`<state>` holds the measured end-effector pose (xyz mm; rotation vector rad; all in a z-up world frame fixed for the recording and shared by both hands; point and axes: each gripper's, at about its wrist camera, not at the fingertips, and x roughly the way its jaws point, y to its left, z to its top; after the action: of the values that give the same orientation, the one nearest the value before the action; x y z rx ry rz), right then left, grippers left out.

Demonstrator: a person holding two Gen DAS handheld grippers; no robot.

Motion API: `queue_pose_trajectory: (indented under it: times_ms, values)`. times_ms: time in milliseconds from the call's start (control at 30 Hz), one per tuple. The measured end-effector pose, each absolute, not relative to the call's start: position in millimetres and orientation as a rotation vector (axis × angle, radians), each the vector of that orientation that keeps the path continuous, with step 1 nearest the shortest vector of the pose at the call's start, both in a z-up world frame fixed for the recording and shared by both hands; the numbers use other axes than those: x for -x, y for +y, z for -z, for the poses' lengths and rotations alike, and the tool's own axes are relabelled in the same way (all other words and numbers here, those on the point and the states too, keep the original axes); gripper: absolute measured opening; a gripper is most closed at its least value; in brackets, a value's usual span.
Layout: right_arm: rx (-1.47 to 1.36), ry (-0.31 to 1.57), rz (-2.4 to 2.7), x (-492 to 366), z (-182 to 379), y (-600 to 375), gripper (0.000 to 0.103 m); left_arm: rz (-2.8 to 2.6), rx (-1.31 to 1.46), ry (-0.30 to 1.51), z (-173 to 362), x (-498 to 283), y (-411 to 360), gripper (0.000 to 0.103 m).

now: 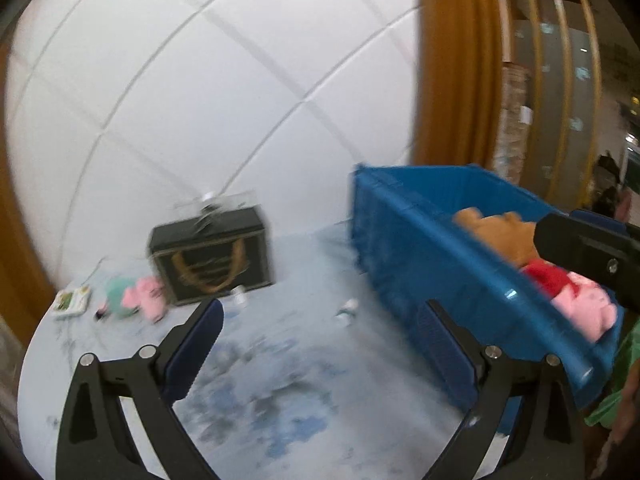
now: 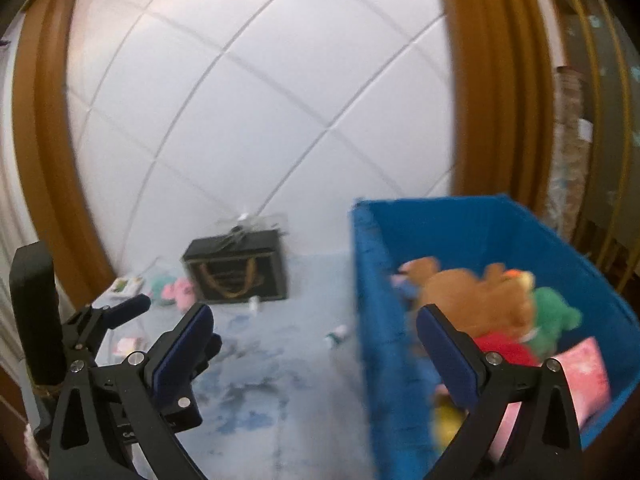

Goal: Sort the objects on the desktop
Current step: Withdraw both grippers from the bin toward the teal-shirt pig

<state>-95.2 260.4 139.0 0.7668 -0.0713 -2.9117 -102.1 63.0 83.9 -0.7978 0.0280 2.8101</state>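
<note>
**Both grippers empty over the table, bin part-filled w/ plush toys**

Left wrist view: left gripper hangs above the pale blue-stained table, fingers spread wide apart, nothing btwn them. Blue bin sits to the right, its near wall just behind the right-hand finger. Inside the bin: a brown plush, something red and a pink plush by the near wall. Part of the right gripper pokes in from the right edge, over the bin; can't tell its finger state from here. Far left on the table lies a pink-and-teal plush, w/ a small white-green card pack beside it at the table edge. Black gift bag w/ gold handles stands just right of that plush, against the white panelled wall. Two small white bits lie on the table btwn bag and bin; blurred, can't ID.

Right wrist view: right gripper also has fingers wide apart & empty; its right-hand finger sits over the bin, left-hand one over the table. Bin holds the brown plush, a green plush, red item, a pink item and sth yellow low down. Left gripper shows at the left, over the table's left side. Bag and pink-teal plush stay visible at the back, well apart from the bin
</note>
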Motion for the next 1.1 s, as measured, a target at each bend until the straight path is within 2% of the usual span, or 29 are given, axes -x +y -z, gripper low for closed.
queue_pose_trajectory:
  times_ms: [433,700,1000,1100]
  values:
    - [-1.048,-0.019,2.648,189.2,-47.9,96.8,0.103,-2.954,1.124,-0.11,2.4,138.0,-132.8,0.099]
    - [-1.194,-0.015,2.507,267.5,18.0,12.1,0.103,-2.979,1.343,-0.161,63.3,195.9,-216.8,0.099]
    - [-1.268,-0.06,2.376,380.6,110.0,-73.1,0.103,-3.008,1.521,-0.114,135.2,276.2,-282.2,0.099]
    - [-1.281,-0.054,2.346,415.0,141.9,-104.7,0.094,-3.029,1.558,-0.108,151.8,295.9,-301.2,0.099]
